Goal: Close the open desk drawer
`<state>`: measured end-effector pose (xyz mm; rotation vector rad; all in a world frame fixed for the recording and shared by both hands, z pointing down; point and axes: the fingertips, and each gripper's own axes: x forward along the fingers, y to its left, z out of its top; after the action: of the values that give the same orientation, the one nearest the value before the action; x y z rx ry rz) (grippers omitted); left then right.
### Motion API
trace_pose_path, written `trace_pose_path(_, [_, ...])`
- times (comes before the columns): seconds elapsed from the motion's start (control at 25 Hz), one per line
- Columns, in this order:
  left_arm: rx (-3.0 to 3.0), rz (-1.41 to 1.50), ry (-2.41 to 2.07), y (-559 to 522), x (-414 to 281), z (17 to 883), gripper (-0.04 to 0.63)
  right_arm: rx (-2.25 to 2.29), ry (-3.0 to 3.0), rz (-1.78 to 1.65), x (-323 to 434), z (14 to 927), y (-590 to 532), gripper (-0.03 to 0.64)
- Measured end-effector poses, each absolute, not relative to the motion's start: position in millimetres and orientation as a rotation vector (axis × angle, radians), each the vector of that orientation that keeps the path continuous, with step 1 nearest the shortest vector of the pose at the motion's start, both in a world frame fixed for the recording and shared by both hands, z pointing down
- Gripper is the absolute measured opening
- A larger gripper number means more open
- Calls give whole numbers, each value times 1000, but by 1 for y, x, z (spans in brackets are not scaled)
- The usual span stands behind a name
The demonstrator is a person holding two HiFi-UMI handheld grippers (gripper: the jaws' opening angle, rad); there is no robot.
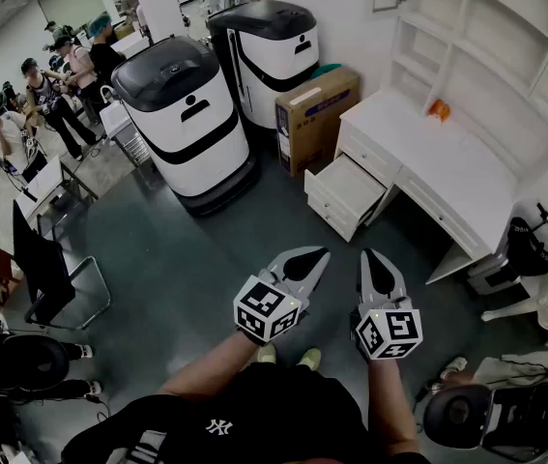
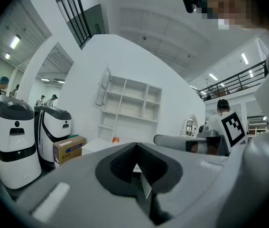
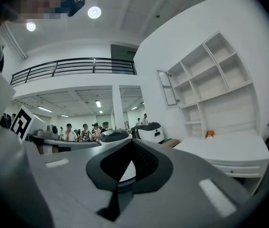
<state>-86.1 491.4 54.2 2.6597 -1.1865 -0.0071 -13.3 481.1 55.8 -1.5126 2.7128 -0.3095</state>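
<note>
The open drawer (image 1: 349, 188) is seen ahead of both pairs of jaws and a little to the right of them, well apart from them, with bare floor between. It is pulled out from the left end of the white desk (image 1: 447, 162), and its front is turned toward the jaws, so a push straight forward on this front is judged to be what the task needs.

The left gripper (image 1: 304, 259) and the right gripper (image 1: 374, 261) are held side by side, low in front of the person, and both are directed to the desk. The jaws of each are brought together at the tips and nothing is held between them; this is confirmed in the left gripper view (image 2: 135, 146) and in the right gripper view (image 3: 132, 142). Jaws pressed together give a firm blunt end, which is probably suited to pushing. No contact is made yet, so the task is judged as not begun.

Beyond the drawer, a small orange thing (image 1: 438, 110) is placed on the desk top, under a white shelf unit (image 1: 505, 56). To the left of the drawer a cardboard box (image 1: 317, 114) is stood; its blue label cannot be read. Further left two white and black machines (image 1: 191, 124) are parked. Behind the jaws, a white "NY" emblem is read on the person's black cap (image 1: 218, 425). Only square black and white markers are carried on the gripper cubes.
</note>
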Motion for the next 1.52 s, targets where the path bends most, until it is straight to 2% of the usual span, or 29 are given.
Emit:
trace_pose_path(0.76, [2672, 4, -1184, 499, -78, 60, 0, -1476, 2705, -298, -7, 58, 488, 23])
trace_pose_path(1.52, [2643, 79, -1289, 472, -57, 84, 0, -1498, 2635, -355, 51, 77, 458, 23])
